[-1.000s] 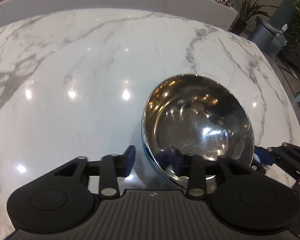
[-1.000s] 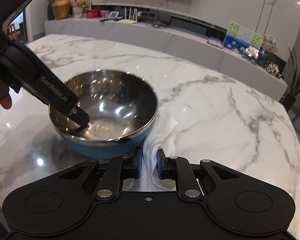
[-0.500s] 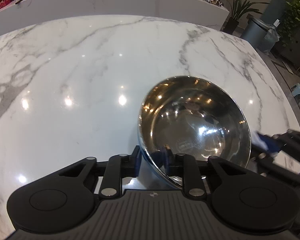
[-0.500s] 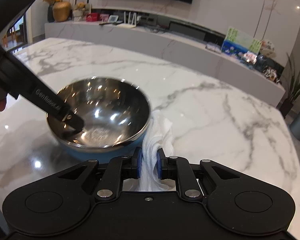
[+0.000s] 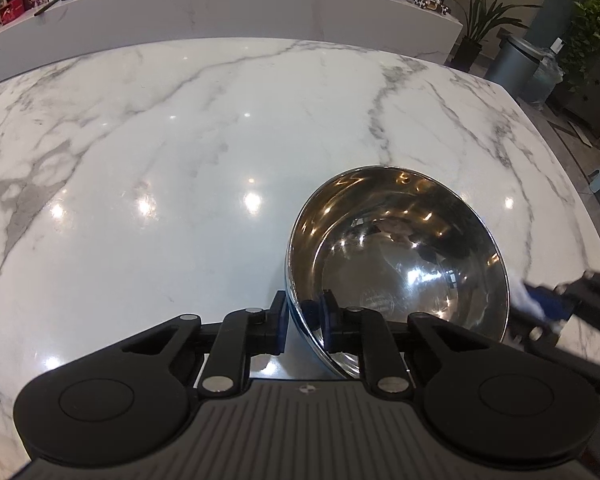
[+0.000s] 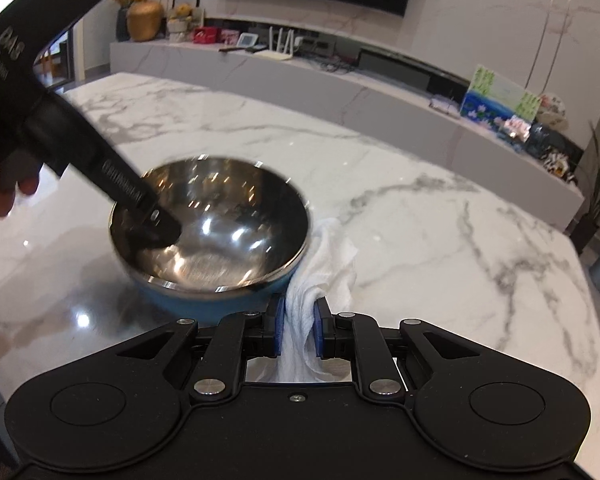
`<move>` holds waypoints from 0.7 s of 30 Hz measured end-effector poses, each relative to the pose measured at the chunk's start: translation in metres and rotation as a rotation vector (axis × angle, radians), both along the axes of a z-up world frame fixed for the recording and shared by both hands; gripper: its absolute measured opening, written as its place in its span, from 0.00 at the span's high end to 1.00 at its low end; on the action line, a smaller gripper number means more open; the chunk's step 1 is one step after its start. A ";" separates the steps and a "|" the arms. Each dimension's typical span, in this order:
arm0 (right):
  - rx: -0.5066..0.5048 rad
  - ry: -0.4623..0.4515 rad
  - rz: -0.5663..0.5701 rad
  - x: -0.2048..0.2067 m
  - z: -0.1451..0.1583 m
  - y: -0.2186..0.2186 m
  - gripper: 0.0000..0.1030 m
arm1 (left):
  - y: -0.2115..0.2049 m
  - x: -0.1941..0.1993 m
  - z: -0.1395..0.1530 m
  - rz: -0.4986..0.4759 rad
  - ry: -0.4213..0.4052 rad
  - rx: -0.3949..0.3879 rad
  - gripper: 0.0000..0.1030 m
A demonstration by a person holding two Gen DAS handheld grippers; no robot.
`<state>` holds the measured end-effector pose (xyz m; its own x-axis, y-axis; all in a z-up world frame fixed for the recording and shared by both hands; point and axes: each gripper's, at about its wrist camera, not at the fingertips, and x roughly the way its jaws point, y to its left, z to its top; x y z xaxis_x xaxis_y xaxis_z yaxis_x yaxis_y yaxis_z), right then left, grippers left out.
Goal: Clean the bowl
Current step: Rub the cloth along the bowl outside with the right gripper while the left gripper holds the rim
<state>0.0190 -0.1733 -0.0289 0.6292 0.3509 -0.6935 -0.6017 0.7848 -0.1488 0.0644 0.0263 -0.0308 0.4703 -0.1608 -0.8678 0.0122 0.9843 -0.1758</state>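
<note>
My left tongs (image 5: 305, 322) are clamped on the near rim of the steel bowl (image 5: 400, 256), lower right of the left wrist frame, on the marble surface (image 5: 180, 160). My right tongs (image 6: 298, 330) pinch a white cloth (image 6: 324, 264) pressed against the bowl's blue outer wall.

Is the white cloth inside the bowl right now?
No, the white cloth, clamped in the right gripper, sits outside the steel bowl against its blue wall.
</note>
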 end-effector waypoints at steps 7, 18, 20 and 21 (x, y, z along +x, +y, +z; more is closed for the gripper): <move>-0.014 0.040 0.030 -0.005 -0.013 0.010 0.87 | 0.001 0.001 -0.002 0.017 0.015 -0.010 0.79; -0.017 0.024 0.021 -0.001 -0.007 0.005 0.87 | -0.001 -0.003 -0.004 0.009 0.032 -0.024 0.74; -0.004 0.009 0.008 0.001 -0.001 0.001 0.87 | 0.001 -0.003 -0.003 0.007 0.021 -0.015 0.78; 0.001 0.002 0.003 0.002 0.002 -0.001 0.87 | 0.002 -0.003 -0.002 0.005 0.016 -0.009 0.81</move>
<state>0.0206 -0.1739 -0.0268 0.6264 0.3535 -0.6947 -0.6047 0.7827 -0.1471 0.0618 0.0284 -0.0325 0.4569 -0.1668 -0.8737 0.0047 0.9827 -0.1852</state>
